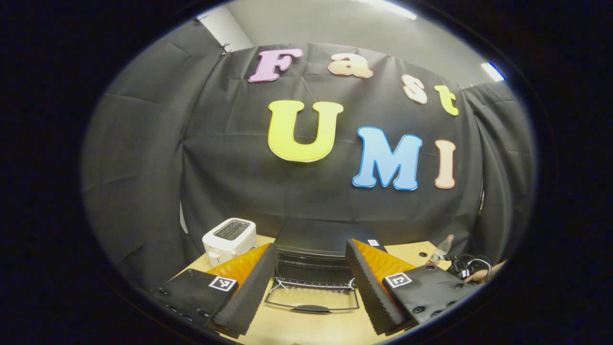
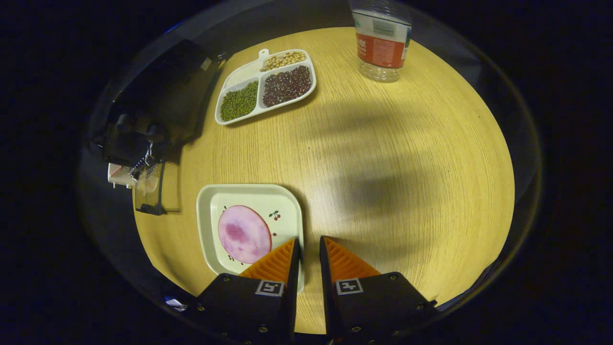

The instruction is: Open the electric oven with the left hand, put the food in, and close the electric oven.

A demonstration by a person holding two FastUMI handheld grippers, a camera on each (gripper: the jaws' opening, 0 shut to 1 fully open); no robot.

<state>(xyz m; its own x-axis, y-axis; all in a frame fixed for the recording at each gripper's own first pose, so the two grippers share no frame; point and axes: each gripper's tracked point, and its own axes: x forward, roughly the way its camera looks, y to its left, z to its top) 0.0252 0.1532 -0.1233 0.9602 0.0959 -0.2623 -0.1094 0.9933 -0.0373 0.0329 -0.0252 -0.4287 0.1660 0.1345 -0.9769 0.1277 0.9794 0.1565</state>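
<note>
In the left gripper view the black electric oven [image 1: 321, 237] stands straight ahead with its glass door [image 1: 311, 299] folded down flat and a wire rack visible inside. My left gripper [image 1: 310, 244] is open wide in front of the oven with nothing between its fingers. In the right gripper view a square white plate [image 2: 230, 196] carrying a round pink slice of food [image 2: 244, 234] lies on the wooden table [image 2: 383, 143]. My right gripper [image 2: 310, 239] hangs over the plate's right rim, its fingers parted only narrowly, with wood showing in the gap.
A white toaster [image 1: 229, 239] stands left of the oven. A divided tray of beans [image 2: 266, 86] and a plastic bottle [image 2: 383, 43] stand farther out on the table. The oven [image 2: 158, 96] and its lowered door [image 2: 148, 191] lie left of the plate. A hand [image 1: 479, 275] shows at far right.
</note>
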